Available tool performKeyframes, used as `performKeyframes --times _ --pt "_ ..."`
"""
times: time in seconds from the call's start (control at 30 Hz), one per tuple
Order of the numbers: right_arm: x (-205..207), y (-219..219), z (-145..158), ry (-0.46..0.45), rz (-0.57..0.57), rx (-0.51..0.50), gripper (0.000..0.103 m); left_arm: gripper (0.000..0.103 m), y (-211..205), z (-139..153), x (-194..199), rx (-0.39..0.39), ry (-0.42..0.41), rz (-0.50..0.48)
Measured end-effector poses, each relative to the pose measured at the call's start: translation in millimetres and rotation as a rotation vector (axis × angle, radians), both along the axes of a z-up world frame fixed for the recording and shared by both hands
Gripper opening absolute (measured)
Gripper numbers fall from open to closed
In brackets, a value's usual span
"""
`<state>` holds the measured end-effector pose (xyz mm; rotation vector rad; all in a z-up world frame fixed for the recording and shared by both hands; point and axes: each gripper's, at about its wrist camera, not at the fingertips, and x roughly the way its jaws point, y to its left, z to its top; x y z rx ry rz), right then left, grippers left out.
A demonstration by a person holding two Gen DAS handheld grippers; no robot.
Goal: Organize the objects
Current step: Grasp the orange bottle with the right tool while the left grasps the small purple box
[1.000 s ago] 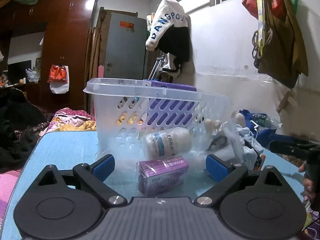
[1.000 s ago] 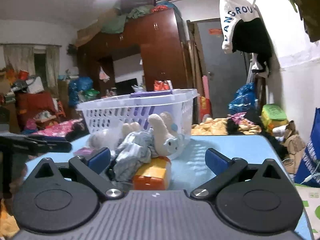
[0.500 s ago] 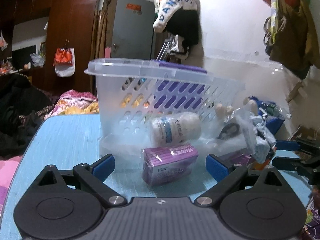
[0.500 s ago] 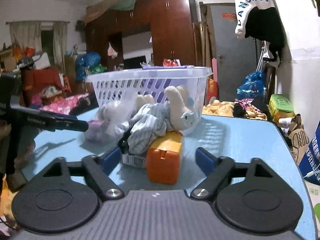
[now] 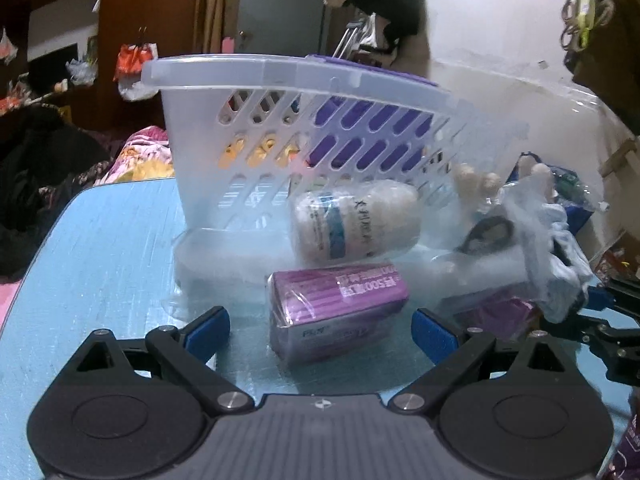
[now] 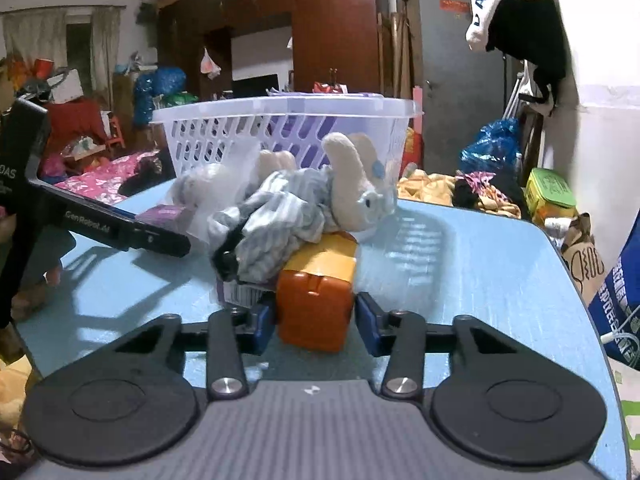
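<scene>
A clear plastic basket (image 5: 280,92) with a purple handle stands on the blue table (image 5: 100,240); it also shows in the right wrist view (image 6: 288,120). In front of it lie a purple pack (image 5: 336,312) and a white wrapped bottle (image 5: 356,220). My left gripper (image 5: 320,328) is open around the purple pack. My right gripper (image 6: 316,320) has its jaws closed in on both sides of an orange box (image 6: 316,300). A plush rabbit (image 6: 360,188) and striped cloth (image 6: 276,220) lie on the box.
Scissors in a clear bag (image 5: 488,236) lie right of the bottle. A wardrobe (image 6: 332,28) and a grey door (image 6: 452,72) stand behind. Clutter and bags (image 6: 496,148) surround the table. The right gripper shows at the left view's right edge (image 5: 600,320).
Both grippers moved forward. The left one now has the purple pack between its open fingers. The right gripper's jaws closed in from wide open onto the orange box.
</scene>
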<state>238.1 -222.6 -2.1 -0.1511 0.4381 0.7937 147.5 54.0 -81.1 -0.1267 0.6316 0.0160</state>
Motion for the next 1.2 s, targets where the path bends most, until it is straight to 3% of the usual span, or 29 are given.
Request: performKeyframes --times 0.07,0.13,0.17,0.2,0.37,0.67,0.93,1.07,1.2 --pt "-3 -3 0 -0.008 -0.007 0.011 0.046 0.098 -3 -1 0 0.008 0.002 0.007" --pt "-8 -10 0 -0.048 -0.040 0.047 0.045 0.088 -7 0 -1 0.025 -0.004 -0.007" --pt "-11 -12 1 -0.062 -0.049 0.060 0.045 0.070 -9 0 -5 0.027 -0.017 -0.010" --pt "-14 -16 1 -0.078 -0.058 0.068 0.045 0.070 -11 0 -6 0.030 -0.027 -0.012" --pt "-20 -31 4 -0.103 -0.088 0.089 0.044 0.069 0 5 -22 -0.041 -0.112 -0.003" --pt "-36 -57 25 -0.187 -0.146 0.147 0.042 0.069 -10 20 -61 -0.052 -0.289 -0.072" --pt "-39 -54 46 -0.214 -0.122 0.202 0.042 0.069 -18 38 -68 -0.058 -0.344 -0.097" --pt "-39 -47 68 -0.250 -0.093 0.224 0.042 0.069 -16 57 -66 -0.061 -0.377 -0.099" --pt "-30 -25 103 -0.281 -0.044 0.247 0.042 0.069 -15 96 -51 -0.039 -0.412 -0.103"
